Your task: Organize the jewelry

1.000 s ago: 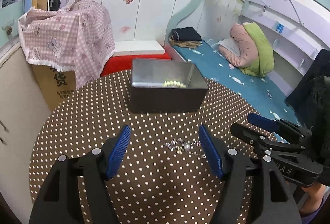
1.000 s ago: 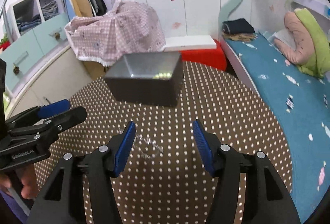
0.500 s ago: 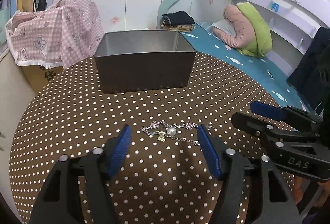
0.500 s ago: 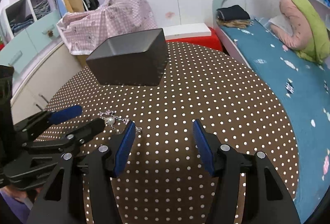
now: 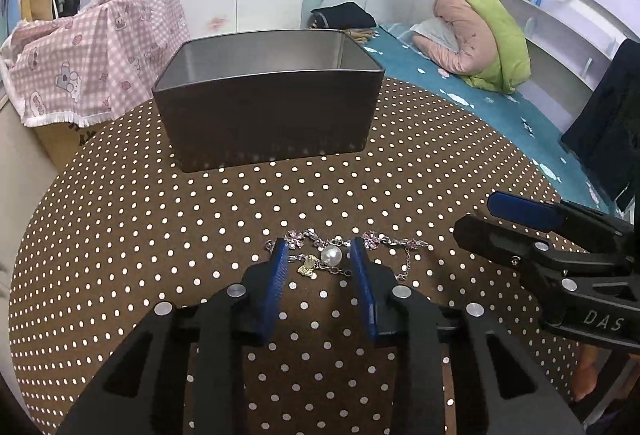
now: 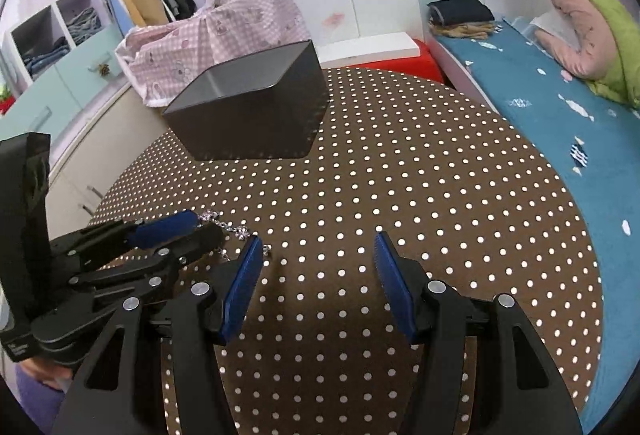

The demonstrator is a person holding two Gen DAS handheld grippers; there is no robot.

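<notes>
The bracelet (image 5: pixel 340 255) lies on the counter (image 5: pixel 160 219), in front of the tin (image 5: pixel 264 107). The left gripper (image 5: pixel 320 259) is closing with the pearl and chain between its pads, not yet pinched. The right gripper (image 6: pixel 316 247), beside the bracelet, stands spread and empty. Risk: the thin chain may slip free or snag, leaving dangling ends outside the tin.

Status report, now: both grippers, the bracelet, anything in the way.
Left gripper closing around bracelet, pads not yet pressing. Right gripper open, empty, just beside it. Path to metal box unobstructed.
</notes>
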